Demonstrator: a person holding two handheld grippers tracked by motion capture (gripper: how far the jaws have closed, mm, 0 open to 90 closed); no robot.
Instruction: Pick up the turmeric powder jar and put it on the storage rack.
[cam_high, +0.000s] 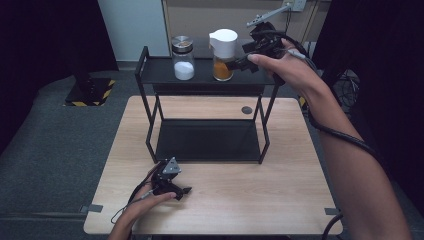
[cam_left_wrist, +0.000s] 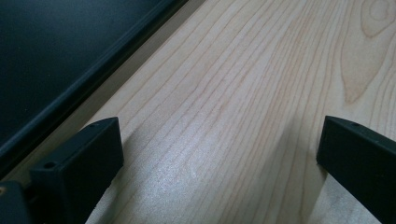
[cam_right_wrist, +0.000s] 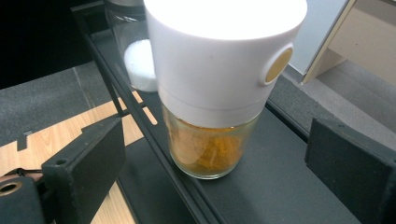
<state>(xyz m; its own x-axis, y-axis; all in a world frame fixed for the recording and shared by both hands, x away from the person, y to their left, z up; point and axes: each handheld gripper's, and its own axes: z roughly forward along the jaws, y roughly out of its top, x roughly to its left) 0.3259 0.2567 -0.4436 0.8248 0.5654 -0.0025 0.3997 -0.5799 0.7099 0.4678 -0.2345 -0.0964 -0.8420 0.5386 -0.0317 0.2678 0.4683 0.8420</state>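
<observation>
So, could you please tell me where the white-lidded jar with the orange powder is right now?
In the high view the white-lidded jar stands on the black rack's top shelf, right of the jar of white powder, with the right gripper open beside it.

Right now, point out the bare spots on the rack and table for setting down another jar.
The top shelf is bare left of the salt jar. The lower shelf is bare. The table is bare right of the left gripper. It is crowded at the shelf's right end, where the right gripper stands open by the white-capped spice jar.

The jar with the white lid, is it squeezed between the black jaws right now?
No, the jar stands free on the shelf, with a gap to each jaw.
</observation>
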